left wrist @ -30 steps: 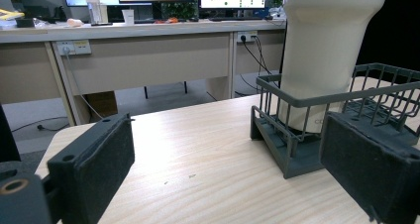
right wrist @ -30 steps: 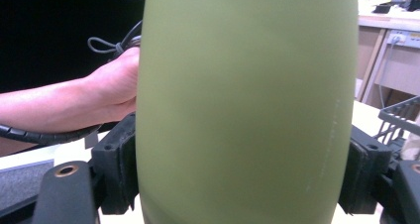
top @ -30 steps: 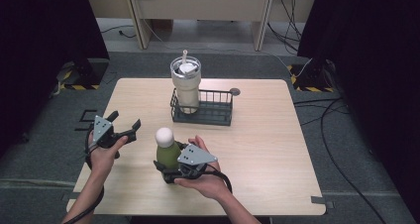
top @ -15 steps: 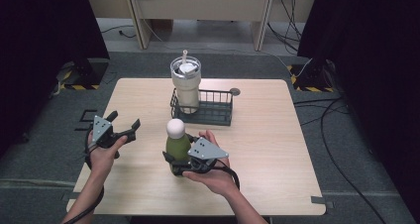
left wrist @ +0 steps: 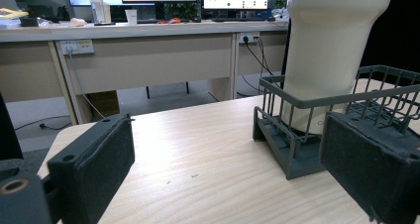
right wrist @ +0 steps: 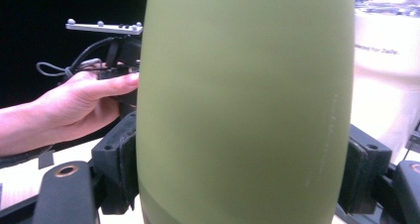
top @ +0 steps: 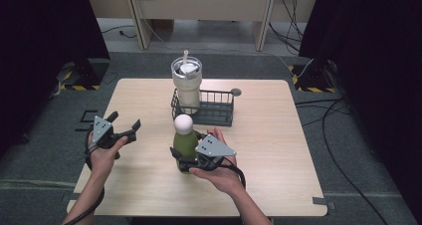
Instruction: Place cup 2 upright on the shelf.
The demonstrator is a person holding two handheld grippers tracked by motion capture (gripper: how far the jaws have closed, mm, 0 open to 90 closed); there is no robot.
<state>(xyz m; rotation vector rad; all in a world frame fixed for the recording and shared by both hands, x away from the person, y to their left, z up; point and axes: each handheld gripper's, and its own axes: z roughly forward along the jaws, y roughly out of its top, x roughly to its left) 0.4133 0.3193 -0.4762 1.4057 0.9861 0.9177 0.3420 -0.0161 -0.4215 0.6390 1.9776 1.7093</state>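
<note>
Right gripper (top: 185,158): gripping upright green bottle (top: 185,144) | Bottle: standing near wire basket (top: 219,116), apparently on table (top: 278,150) | Left gripper (top: 127,128): hovering unclenched, empty | Tumbler (top: 187,85): sitting in basket

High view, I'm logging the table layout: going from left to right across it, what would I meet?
Left gripper held open in the left hand → olive-green bottle with a round white cap, clamped by the right gripper → dark wire basket → small round grey disc.
</note>
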